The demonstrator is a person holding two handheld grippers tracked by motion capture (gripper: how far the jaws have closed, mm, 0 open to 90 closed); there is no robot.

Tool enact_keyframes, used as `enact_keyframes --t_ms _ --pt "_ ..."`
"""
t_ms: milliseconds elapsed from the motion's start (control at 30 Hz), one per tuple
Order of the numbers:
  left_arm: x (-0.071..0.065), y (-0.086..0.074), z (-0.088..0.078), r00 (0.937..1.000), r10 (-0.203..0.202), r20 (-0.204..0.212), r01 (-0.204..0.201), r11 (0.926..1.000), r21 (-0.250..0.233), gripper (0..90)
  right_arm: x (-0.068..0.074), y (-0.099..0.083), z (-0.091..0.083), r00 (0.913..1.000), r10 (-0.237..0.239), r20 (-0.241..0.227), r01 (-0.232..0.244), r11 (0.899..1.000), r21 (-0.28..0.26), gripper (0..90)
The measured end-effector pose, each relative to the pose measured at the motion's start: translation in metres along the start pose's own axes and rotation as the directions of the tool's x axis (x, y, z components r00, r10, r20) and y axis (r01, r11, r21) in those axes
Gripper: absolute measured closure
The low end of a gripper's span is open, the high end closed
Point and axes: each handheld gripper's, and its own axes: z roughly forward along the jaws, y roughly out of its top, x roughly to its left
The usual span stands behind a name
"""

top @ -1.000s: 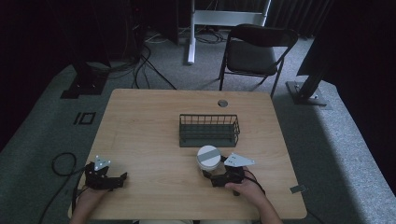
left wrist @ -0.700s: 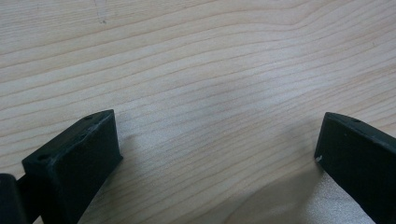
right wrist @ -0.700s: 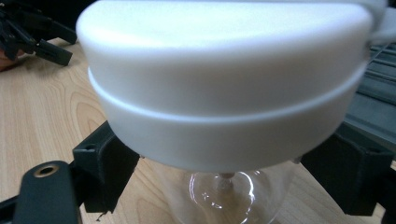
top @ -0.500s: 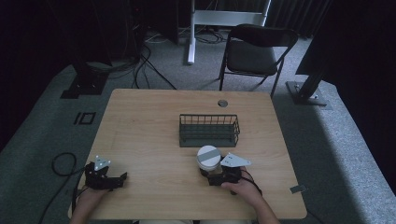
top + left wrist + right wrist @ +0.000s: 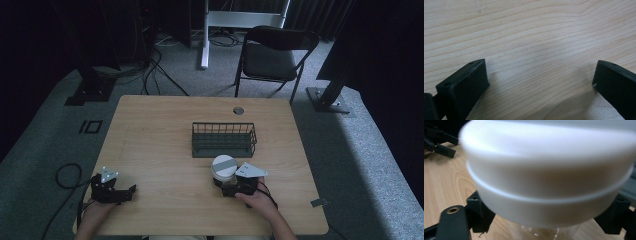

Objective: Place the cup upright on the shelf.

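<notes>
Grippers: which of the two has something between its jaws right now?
The right gripper: its jaws flank a white-lidded jar just in front of the wire basket. The left gripper stands open over bare table.

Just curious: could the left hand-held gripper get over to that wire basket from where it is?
Probably yes: bare table lies between the left hand-held gripper and the wire basket.

Both handheld claws are black, boxy units. The left claw (image 5: 131, 190) carries a small grey three-cornered plate dotted with pale screw heads, and a black cable loops off its left side. The right claw (image 5: 223, 186) bears a larger grey plate. Its own view shows square matte jaws and a brass-ringed screw hole. The forearms are bare.
</notes>
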Motion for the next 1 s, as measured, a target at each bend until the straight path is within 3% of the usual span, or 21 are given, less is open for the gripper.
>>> enact_keyframes --t_ms 133,400,833,1000 --pt "0.000 0.000 0.000 1.0000 0.000 0.000 0.000 1.0000 0.000 0.1 -0.001 0.001 -0.003 1.0000 -0.003 -0.002 0.003 1.000 -0.001 18.3" --pt "0.000 0.000 0.000 1.0000 0.000 0.000 0.000 1.0000 0.000 0.1 0.001 0.003 -0.003 0.9986 -0.052 0.004 0.052 0.999 0.012 18.4" --pt "0.000 0.000 0.000 1.0000 0.000 0.000 0.000 1.0000 0.000 0.1 0.000 0.016 -0.011 0.9994 -0.035 -0.009 0.035 0.999 -0.003 18.4" --pt "0.000 0.000 0.000 1.0000 -0.001 0.000 0.001 1.0000 0.000 0.1 0.001 0.023 -0.013 0.9987 -0.051 -0.007 0.051 0.999 -0.012 18.4"
